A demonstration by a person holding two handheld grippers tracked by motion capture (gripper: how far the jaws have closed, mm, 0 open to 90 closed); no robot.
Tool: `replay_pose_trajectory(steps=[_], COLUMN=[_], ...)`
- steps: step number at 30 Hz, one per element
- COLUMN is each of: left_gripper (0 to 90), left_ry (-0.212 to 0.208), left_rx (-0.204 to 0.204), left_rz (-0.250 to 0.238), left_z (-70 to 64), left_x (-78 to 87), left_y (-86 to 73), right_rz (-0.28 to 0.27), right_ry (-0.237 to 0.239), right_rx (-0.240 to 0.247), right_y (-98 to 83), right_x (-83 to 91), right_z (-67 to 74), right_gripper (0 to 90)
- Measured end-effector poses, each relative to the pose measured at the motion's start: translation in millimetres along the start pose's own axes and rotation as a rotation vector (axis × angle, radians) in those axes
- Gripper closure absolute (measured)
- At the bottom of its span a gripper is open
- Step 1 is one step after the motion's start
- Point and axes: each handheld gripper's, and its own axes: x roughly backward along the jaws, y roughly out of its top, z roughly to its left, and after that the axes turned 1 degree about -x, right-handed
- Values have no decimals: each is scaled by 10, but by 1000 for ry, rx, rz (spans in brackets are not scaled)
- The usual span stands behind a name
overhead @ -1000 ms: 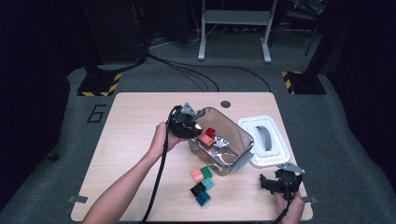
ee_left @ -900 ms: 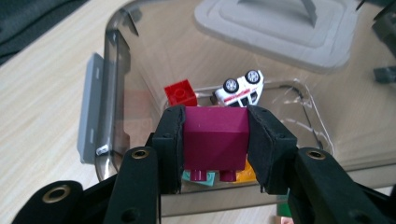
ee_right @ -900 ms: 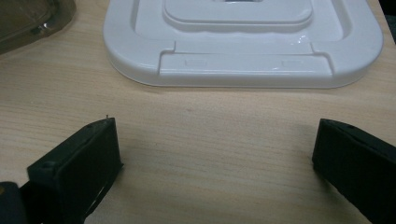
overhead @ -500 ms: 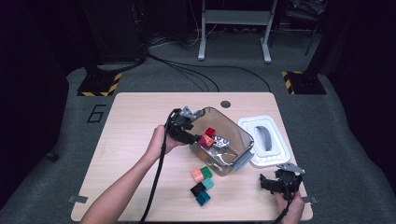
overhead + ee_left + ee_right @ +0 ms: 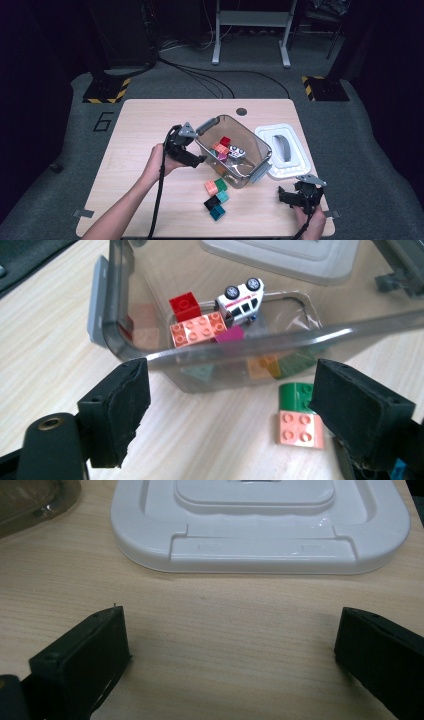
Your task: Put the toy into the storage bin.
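From the high view, the left hand-held gripper (image 5: 192,156) sits just outside the near-left wall of the clear plastic bin (image 5: 260,150) on the desk (image 5: 140,125). Its jaws have just been opening and stand released, nothing between them, which suggests a brick was just dropped in. Loose bricks (image 5: 215,196) wait on the desk in front of the bin, probably the next to go in. The white lid (image 5: 295,167) lies to the bin's right, set aside so the bin stays open. The right hand-held gripper (image 5: 299,196) rests near the desk's front right corner, apparently idle.

The left gripper view adds what lies inside: a toy car (image 5: 241,299) tipped on its side, a red brick (image 5: 185,305), a salmon brick (image 5: 199,329) and a magenta one (image 5: 231,333). Just outside the wall, a green brick (image 5: 295,392) and a salmon square brick (image 5: 299,429) touch each other.

The right gripper view shows its jaws spread wide over bare wood, empty, facing the lid's front edge (image 5: 260,550).
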Motion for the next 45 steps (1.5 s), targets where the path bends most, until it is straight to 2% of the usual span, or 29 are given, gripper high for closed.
replay_pose_trajectory(steps=[3, 6, 11, 14, 21, 26, 33, 38, 45], left_gripper=[151, 141, 122, 121, 126, 126, 147, 275, 422], left_ry=[-5, -12, -16, -18, -20, -43, -68, -102, -126], left_rx=[10, 16, 44, 46, 43, 71, 76, 66, 58], left_rz=[-6, 9, 8, 8, 37, 41, 64, 52, 54], left_z=[-39, -71, -143, -186, -292, -356, -406, -442, -457], left_x=[6, -17, -76, -104, -244, -419, -633, -751, -852], left_y=[-103, -223, -406, -476, -589, -662, -688, -694, -706], right_rz=[0, 0, 0, 0, 0, 0, 0, 1, 1], right_ry=[0, 0, 0, 0, -1, -1, -1, -1, -1], right_rx=[0, 0, 0, 0, -1, -1, -1, -3, -3], right_y=[0, 0, 0, 0, 0, 0, 0, 0, 0], right_x=[0, 0, 0, 0, 0, 0, 0, 0, 0], right_z=[0, 0, 0, 0, 1, 1, 0, 2, 2], right_gripper=[1, 1, 0, 1, 0, 1, 1, 0, 0])
